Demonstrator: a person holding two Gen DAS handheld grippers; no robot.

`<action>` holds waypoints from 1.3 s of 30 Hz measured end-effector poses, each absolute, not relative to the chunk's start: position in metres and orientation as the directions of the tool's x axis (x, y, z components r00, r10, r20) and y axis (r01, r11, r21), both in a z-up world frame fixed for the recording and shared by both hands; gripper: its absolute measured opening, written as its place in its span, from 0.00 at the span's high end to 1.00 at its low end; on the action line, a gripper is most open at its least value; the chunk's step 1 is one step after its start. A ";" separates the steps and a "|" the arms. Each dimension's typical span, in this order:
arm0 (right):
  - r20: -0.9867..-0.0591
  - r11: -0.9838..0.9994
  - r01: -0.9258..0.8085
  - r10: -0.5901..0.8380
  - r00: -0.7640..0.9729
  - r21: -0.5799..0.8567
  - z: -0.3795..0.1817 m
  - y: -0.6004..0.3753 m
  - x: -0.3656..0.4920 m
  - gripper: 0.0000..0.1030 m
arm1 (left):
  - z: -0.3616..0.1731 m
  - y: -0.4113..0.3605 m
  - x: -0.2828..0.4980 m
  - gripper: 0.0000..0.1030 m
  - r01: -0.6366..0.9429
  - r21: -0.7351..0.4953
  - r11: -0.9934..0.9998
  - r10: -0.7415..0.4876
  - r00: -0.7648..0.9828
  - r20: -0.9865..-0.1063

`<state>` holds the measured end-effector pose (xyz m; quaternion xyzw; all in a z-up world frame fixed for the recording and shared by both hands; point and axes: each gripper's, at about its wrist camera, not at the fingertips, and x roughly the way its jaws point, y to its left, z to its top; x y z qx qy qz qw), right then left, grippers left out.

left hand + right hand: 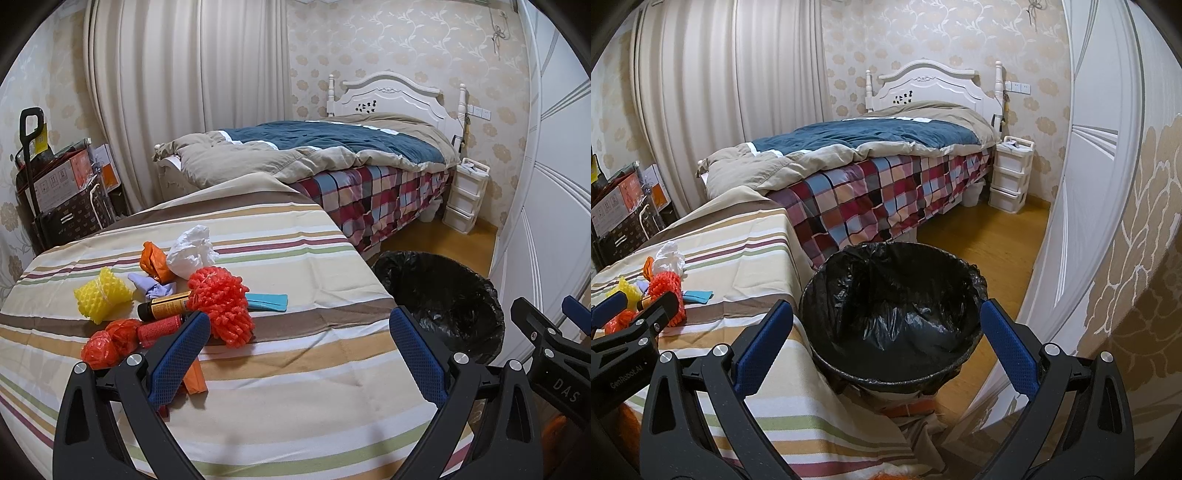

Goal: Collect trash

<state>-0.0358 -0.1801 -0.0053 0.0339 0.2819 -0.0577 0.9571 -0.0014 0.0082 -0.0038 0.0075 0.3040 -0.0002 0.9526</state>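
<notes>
Trash lies on the striped tablecloth (295,369): a red foam net (221,306), a yellow foam net (101,295), a crumpled white bag (192,251), an orange bag (153,260), a brown bottle (164,306), a blue card (267,302) and red net balls (110,339). My left gripper (299,328) is open and empty above the cloth, right of the pile. A bin with a black liner (894,306) stands on the floor beside the table. My right gripper (886,321) is open and empty over the bin.
A bed with a plaid sheet (879,192) stands behind the table. White plastic drawers (1012,173) sit by the headboard. Boxes and a cart (55,177) stand at the left wall. A white wardrobe door (1082,184) is at the right.
</notes>
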 end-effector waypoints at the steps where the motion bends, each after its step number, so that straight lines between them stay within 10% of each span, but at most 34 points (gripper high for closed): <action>1: -0.544 0.991 0.130 -0.092 0.834 0.032 -0.005 -0.180 -0.036 0.04 | -0.004 0.008 -0.001 0.06 0.005 0.014 1.000 0.004 0.815 -0.579; 39: -0.551 0.991 0.129 -0.092 0.830 0.029 -0.007 -0.177 -0.035 0.04 | -0.005 0.009 -0.001 0.06 0.006 0.018 1.000 0.005 0.814 -0.580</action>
